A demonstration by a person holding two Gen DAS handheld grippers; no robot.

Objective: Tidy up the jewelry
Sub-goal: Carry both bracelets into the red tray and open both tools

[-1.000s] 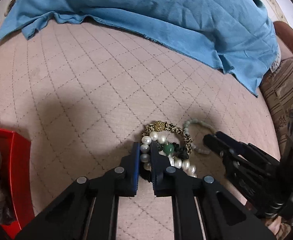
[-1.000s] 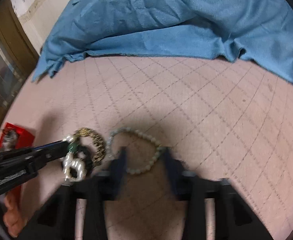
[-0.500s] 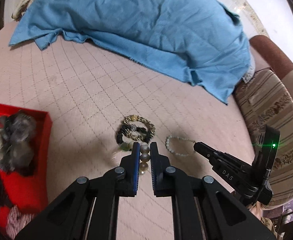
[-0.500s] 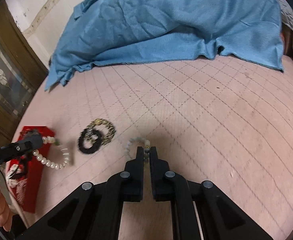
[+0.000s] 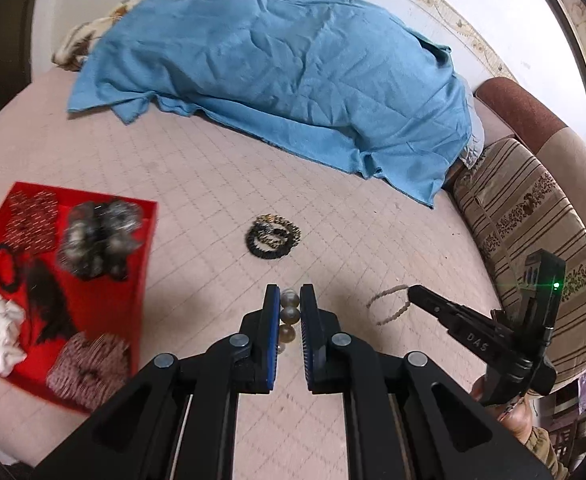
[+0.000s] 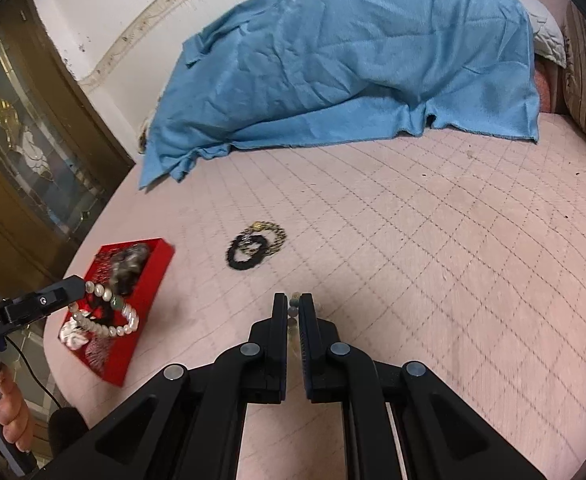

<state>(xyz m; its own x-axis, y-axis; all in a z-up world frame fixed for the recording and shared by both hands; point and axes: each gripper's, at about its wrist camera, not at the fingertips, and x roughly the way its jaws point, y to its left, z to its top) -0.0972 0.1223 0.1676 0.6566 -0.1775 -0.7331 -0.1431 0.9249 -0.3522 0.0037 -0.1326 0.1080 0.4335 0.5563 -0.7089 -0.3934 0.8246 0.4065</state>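
Note:
My left gripper (image 5: 289,296) is shut on a pearl bracelet (image 5: 288,312) and holds it in the air; in the right wrist view the bracelet (image 6: 107,316) hangs from the left gripper (image 6: 81,285) over the red tray (image 6: 149,276). My right gripper (image 6: 293,300) is shut on a pale green bead bracelet (image 6: 293,312), which dangles from the right gripper (image 5: 411,292) as a blurred loop (image 5: 389,306) in the left wrist view. A black and a gold bracelet (image 5: 273,236) lie together on the pink quilted bed (image 5: 213,184).
The red tray (image 5: 145,240) at the left holds hair ties and jewelry. A blue cloth (image 5: 277,64) covers the back of the bed. A striped cushion (image 5: 533,216) lies at the right. A wooden cabinet (image 6: 21,140) stands left of the bed.
Both grippers have risen and pulled back from the bed, each carrying its bracelet. The right gripper shut on the green beads. The black and gold bracelets stayed on the quilt.

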